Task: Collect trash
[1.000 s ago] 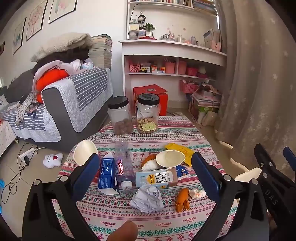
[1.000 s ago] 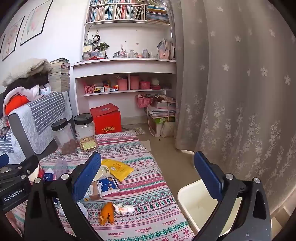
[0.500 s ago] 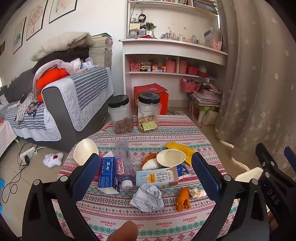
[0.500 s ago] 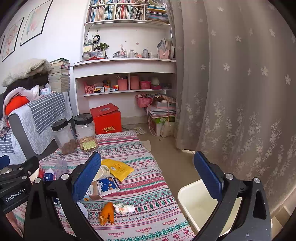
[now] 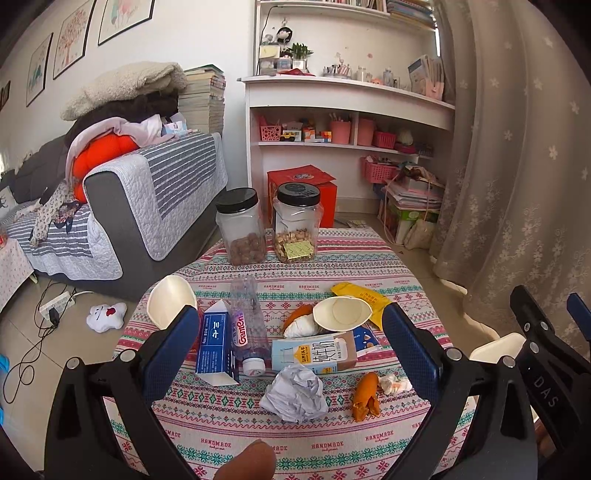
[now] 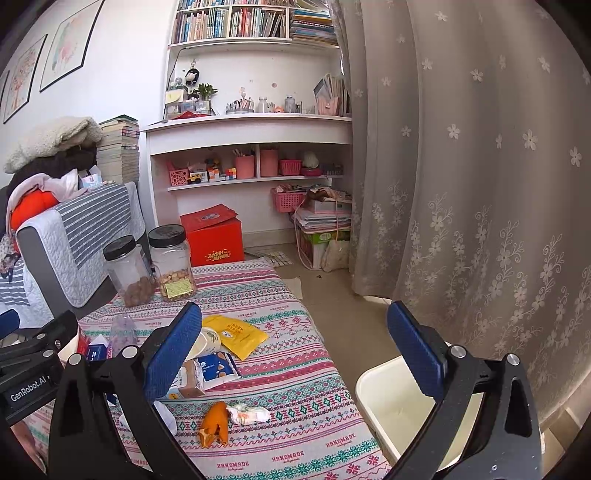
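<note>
Tablecloth (image 5: pixel 295 446) holds bottle (image 5: pixel 248 325), cap nearest camera.

This is looking like a home's living room: a sofa (image 5: pixel 122 206) is sitting by the wall, books are filling the shelves (image 6: pixel 255 22), and a flowery curtain (image 6: pixel 461 177) is hanging.

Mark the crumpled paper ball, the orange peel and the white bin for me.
crumpled paper ball (image 5: pixel 295 393), left wrist view, centre of the wad.
orange peel (image 6: pixel 213 424), right wrist view, middle of the peel.
white bin (image 6: pixel 388 398), right wrist view, bare inner wall near the rim.
</note>
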A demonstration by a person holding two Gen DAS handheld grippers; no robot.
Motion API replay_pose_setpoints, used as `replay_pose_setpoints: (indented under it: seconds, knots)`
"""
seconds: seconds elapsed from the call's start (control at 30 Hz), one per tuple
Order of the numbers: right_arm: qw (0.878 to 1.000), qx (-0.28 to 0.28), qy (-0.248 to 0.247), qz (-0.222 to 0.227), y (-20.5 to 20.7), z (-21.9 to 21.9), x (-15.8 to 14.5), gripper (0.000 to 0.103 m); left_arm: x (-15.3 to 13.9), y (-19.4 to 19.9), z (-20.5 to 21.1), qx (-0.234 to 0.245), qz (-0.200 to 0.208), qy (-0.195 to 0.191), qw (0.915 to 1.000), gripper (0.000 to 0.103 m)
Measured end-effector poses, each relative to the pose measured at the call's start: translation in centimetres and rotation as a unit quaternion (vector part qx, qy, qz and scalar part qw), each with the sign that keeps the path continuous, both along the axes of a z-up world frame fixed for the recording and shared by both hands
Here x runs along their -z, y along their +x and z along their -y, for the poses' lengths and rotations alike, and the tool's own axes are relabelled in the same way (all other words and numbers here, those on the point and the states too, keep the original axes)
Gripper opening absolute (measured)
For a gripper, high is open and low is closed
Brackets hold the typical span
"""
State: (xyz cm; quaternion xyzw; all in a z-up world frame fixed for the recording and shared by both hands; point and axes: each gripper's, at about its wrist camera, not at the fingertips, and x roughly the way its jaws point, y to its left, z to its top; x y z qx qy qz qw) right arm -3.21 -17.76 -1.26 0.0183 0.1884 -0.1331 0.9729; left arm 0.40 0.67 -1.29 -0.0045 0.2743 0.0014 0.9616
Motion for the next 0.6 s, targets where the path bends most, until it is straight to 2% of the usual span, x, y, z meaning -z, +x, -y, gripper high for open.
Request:
replay_pose_setpoints:
  seconds: [0.6]
  knots:
    - [1.000,0.000,0.001,0.000,0.02,-0.05,0.08,0.096,0.01,0.04,-0.05,0.000,0.000,-0.001,1.0000,0.096]
